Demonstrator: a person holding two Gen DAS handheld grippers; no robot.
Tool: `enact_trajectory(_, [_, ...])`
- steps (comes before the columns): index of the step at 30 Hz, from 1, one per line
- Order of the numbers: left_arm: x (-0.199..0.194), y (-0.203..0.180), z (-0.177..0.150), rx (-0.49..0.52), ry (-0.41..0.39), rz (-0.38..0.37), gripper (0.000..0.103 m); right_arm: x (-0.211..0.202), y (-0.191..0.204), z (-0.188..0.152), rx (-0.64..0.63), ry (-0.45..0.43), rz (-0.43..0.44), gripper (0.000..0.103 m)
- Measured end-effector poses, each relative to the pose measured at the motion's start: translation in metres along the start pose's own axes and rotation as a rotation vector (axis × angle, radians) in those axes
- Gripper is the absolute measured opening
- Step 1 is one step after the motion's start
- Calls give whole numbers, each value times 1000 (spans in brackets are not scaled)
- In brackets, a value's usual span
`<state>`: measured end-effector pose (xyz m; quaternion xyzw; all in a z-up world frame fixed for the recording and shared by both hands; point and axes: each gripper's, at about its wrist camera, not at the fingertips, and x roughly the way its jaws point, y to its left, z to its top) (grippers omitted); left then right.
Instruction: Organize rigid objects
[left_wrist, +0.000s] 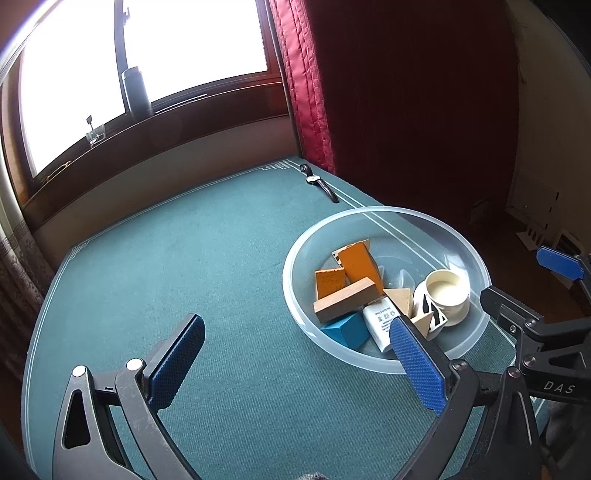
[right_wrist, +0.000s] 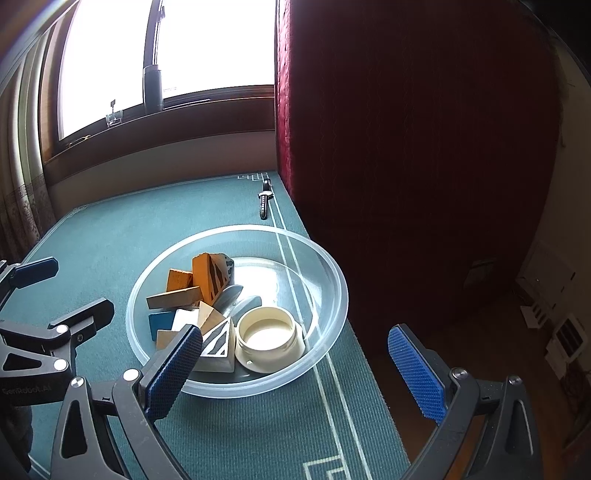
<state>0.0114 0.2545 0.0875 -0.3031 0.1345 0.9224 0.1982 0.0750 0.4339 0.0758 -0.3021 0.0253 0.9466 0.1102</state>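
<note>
A clear plastic bowl (left_wrist: 469, 251) (right_wrist: 332, 273) stands on the green table mat near its right edge. It holds several objects: orange wooden blocks (left_wrist: 356, 262) (right_wrist: 203, 273), a tan wooden bar (left_wrist: 345, 304) (right_wrist: 173, 297), a blue block (left_wrist: 345, 332) (right_wrist: 160, 321), a small white box (left_wrist: 380, 321), a black-and-white patterned wedge (right_wrist: 218, 343) and a cream round jar (left_wrist: 445, 291) (right_wrist: 267, 338). My left gripper (left_wrist: 299, 362) is open and empty, left of the bowl. My right gripper (right_wrist: 295, 369) is open and empty, just in front of the bowl.
A wristwatch (left_wrist: 319, 182) (right_wrist: 264, 203) lies at the mat's far right corner. A red curtain (left_wrist: 388, 92) hangs right of the table. A window sill (left_wrist: 155, 118) with a dark cylinder runs behind. The mat (left_wrist: 166, 258) is bare left of the bowl.
</note>
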Motion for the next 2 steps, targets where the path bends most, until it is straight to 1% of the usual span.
enact_trajectory(2, [0, 1, 0, -4, 2, -7, 101, 0, 0, 0, 2, 0, 0, 102])
